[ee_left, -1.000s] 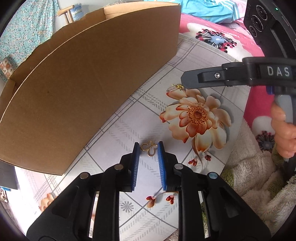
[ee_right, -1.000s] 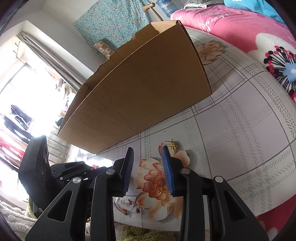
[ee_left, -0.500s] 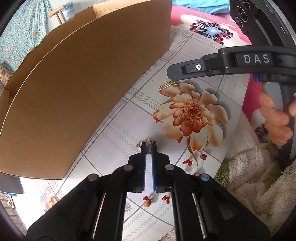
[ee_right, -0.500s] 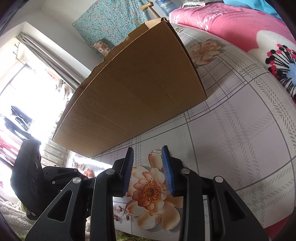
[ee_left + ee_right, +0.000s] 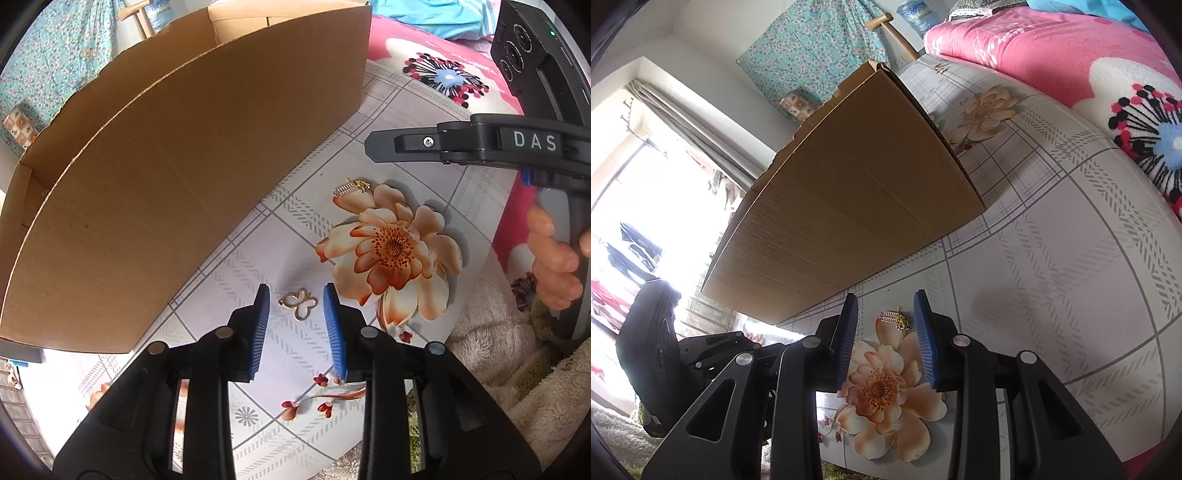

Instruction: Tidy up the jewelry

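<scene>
While the left gripper points steeply down, its jaws have just been opening, and a gold butterfly charm lies flat on the tablecloth between the pads, untouched, long axis slanting. Further right, the right gripper stands parted around a small earring beside the cardboard box.

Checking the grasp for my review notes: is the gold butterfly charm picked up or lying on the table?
Lying on the table. The butterfly charm rests flat on the tablecloth between the left gripper pads, which have just opened and do not touch it.
</scene>
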`<state>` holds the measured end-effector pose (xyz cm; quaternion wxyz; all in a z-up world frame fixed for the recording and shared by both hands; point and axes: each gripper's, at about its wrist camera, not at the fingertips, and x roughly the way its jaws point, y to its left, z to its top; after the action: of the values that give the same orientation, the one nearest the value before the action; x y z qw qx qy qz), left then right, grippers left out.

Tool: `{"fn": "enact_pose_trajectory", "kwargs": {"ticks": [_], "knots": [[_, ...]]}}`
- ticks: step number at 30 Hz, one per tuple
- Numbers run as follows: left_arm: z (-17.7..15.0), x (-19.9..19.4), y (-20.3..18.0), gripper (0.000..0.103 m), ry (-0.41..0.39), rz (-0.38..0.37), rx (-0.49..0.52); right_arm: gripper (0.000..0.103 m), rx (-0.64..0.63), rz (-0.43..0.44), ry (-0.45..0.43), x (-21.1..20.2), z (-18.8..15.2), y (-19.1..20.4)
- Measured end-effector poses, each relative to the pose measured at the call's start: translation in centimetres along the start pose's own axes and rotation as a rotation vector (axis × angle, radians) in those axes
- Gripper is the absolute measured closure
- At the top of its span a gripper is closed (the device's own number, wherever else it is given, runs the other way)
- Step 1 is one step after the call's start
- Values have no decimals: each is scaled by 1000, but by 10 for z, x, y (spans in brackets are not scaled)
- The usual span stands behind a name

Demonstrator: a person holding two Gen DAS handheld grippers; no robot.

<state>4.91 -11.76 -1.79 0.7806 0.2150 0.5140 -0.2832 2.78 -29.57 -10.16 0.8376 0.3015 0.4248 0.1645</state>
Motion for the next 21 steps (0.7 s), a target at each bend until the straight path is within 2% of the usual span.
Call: {"fn": "enact_pose_trajectory", "kwargs": {"ticks": [5,7,14,15,16,21], "knots": [[3,7,3,75,17,-11,-15,72,8,4,-10,-3,-2,-5],[4,7,3,82,19,-31,-13,72,12,5,-17,-4,-2,-6],[3,6,-5,90,8,-21,40,72,19,6,-30,-8,-5,-9],[3,6,-7,100,4,-12,47,72,19,4,-32,-9,-5,-9],[3,6,-8,102,3,-6,54,72,20,3,-34,-10,-5,-9],[3,6,-10,103,-9,-17,38,72,20,-6,-43,-16,-5,-4]]}}
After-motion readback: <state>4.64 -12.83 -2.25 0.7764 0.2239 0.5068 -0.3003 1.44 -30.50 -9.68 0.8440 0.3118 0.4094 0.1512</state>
